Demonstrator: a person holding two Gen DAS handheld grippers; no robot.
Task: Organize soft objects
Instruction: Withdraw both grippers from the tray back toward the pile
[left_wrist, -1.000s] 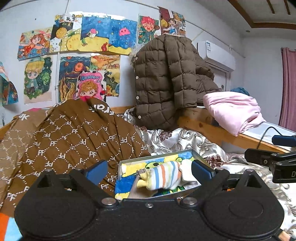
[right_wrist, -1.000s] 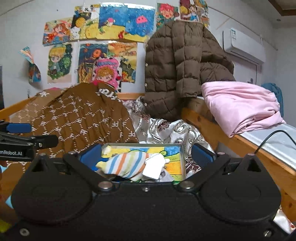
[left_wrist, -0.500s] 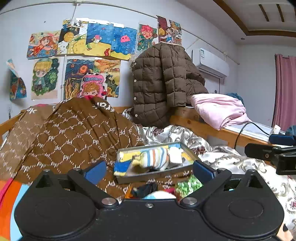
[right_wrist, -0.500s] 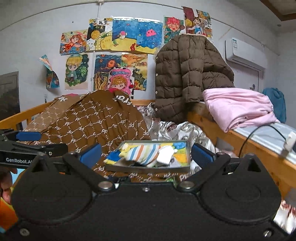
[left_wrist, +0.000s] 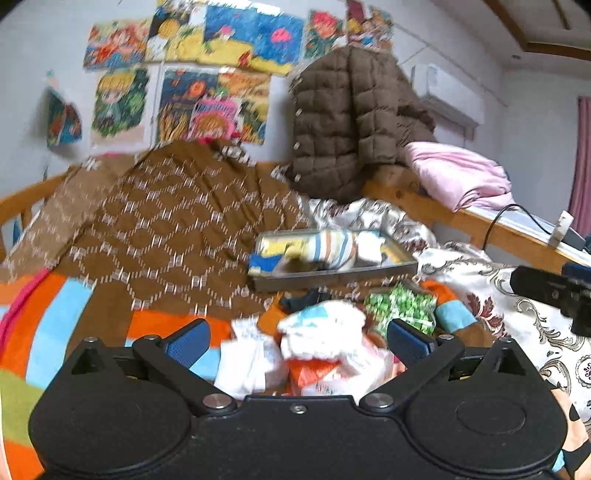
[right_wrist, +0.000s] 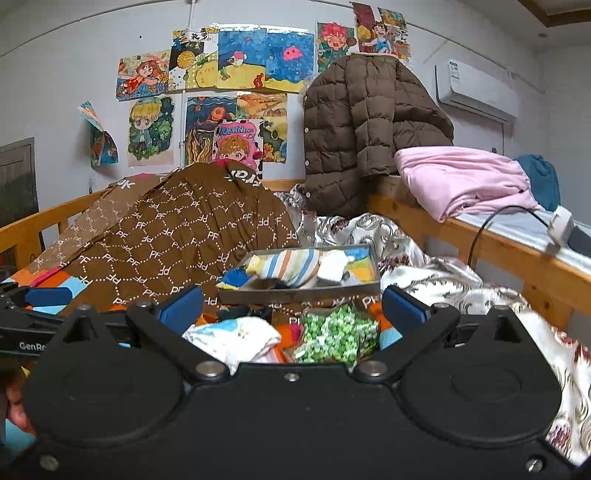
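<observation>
Grey tray (right_wrist: 295, 293) holds a striped sock (right_wrist: 291, 266) and white cloth (right_wrist: 332, 267); both claws spread, empty.

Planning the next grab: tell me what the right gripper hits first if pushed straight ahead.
Probably the green patterned cloth lying between the open right gripper fingers, beside a white cloth; the tray sits beyond. Depth is uncertain.

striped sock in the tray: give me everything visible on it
The striped sock is soft knit, cream with orange, blue and grey bands and a yellow end at its left. It lies on its side, bunched, on top of other soft items in the shallow grey tray, next to a white piece. Neither gripper touches it.
</observation>
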